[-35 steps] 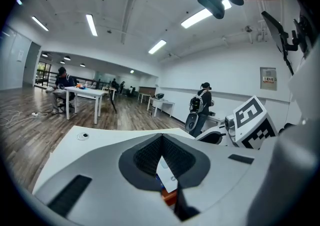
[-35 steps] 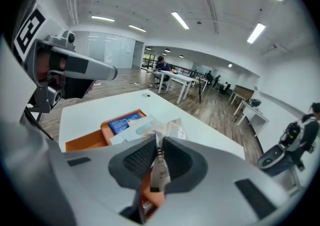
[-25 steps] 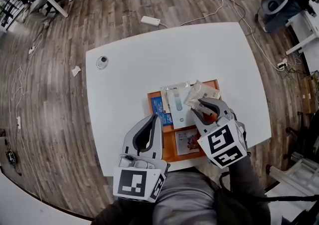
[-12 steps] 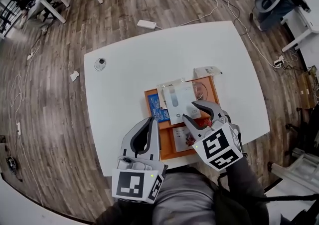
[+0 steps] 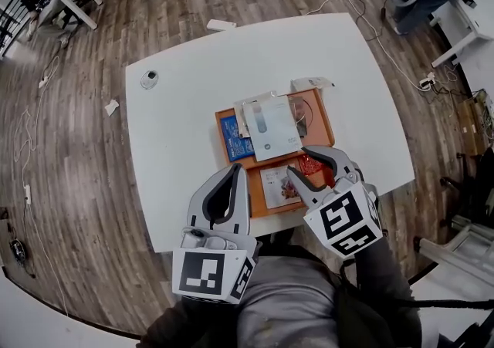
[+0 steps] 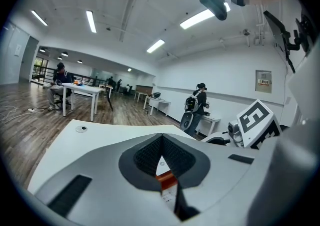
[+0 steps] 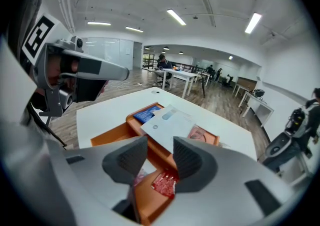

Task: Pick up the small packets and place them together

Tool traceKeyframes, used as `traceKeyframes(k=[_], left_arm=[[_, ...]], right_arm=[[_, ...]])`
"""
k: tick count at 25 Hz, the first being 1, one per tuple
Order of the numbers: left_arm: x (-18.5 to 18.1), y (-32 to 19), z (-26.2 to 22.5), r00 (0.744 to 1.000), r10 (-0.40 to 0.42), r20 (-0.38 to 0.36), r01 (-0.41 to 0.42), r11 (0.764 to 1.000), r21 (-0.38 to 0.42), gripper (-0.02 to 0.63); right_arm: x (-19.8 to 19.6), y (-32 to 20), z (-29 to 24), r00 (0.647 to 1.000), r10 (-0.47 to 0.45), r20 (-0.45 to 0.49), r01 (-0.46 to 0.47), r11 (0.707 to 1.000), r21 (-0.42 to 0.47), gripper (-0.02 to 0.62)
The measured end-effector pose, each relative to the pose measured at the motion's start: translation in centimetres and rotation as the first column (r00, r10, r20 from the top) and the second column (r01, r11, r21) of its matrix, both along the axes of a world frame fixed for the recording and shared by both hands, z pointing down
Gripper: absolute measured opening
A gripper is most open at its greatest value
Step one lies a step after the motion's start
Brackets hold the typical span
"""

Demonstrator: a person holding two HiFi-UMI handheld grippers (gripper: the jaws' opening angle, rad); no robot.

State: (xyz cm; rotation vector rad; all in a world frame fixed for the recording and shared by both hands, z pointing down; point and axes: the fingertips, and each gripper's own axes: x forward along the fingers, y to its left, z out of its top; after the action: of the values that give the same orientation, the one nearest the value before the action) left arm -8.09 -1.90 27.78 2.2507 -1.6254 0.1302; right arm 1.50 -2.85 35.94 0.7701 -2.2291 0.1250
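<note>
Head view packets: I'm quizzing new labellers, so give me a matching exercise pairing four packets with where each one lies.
Things:
1. blue packet
2. large white packet
3. red packet
4. small white packet

Places:
a. on the table, past the tray's far edge
b. near right part of the tray
c. tray's left side, partly under another packet
d. on top, across the tray's middle

Pairs: 1-c, 2-d, 3-b, 4-a
</note>
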Motion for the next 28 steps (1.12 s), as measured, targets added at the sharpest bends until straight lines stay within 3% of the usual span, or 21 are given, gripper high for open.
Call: traceKeyframes(k=[11,16,19,24,28], left_arm=[[0.1,2.7,2.3,1.0,-0.024,-0.012,0.023,0.998,-0.051,0.0],[-1.3,1.9,2.9,0.999,-0.053,-0.011,0.053,0.996,-0.066,0.0],[-2.3,1.3,3.4,0.998,-0.067,-0.01,0.067,0.995,-0.073,0.0],[-3.5,0.5,4.3,0.996,-0.087,-0.014,0.085,0.992,-0.098,0.0],[-3.9,-0.1,4.9,0.996,-0.092,-0.019,0.089,0.99,-0.112,0.0]], right_arm=[[-1.0,5.3,5.3,0.99,-0.126,-0.06,0.115,0.982,-0.152,0.161],[-1.9,5.6,8.3,0.971,-0.197,-0.134,0.163,0.96,-0.228,0.243],[-2.5,5.4,9.9,0.962,-0.222,-0.159,0.173,0.946,-0.273,0.279],[-2.6,5.0,11.9,0.946,-0.237,-0.222,0.159,0.934,-0.321,0.281],[-2.6,5.0,12.3,0.945,-0.246,-0.217,0.163,0.926,-0.34,0.281]])
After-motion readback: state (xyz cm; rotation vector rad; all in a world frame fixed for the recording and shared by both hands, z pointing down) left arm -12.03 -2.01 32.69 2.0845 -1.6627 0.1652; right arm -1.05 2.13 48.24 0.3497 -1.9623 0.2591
